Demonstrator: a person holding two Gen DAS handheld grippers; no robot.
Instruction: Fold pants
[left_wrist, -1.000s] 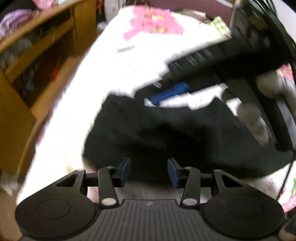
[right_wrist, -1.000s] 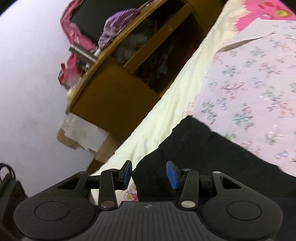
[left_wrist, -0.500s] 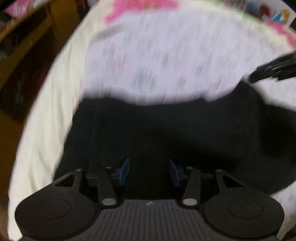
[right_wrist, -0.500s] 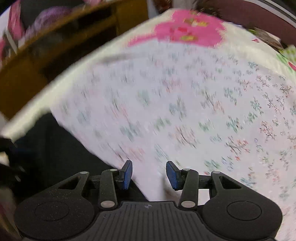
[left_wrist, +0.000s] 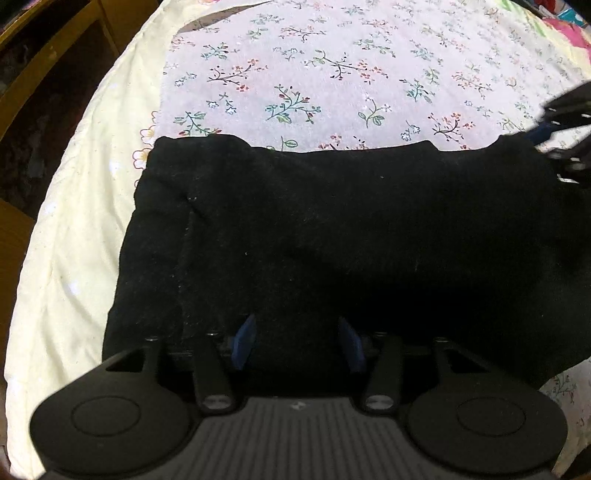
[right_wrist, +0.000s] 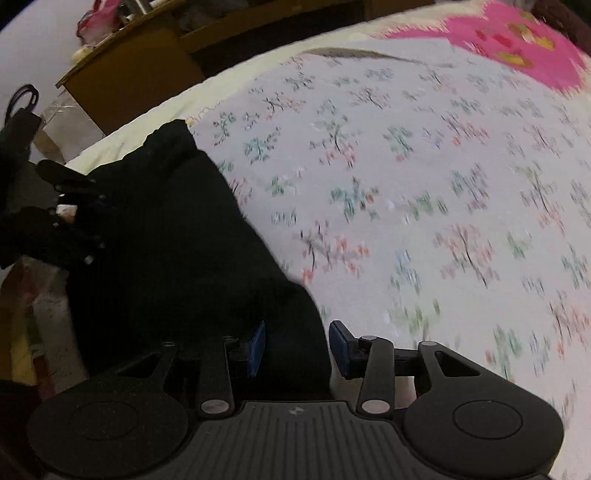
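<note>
The black pants (left_wrist: 332, 229) lie flat on the flowery bed (left_wrist: 332, 66); the left claw (left_wrist: 297, 341) sits apart over their near edge, the right claw (right_wrist: 297, 345) apart over their corner (ready to pinch, I think).

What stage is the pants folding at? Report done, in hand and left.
Done: the black pants lie on the floral bedsheet as a compact rectangle, apparently already folded over. In hand: nothing gripped; the left gripper and right gripper are both open over the pants' near edge. Left: probably one more fold or tidying the uneven far edge.
</note>
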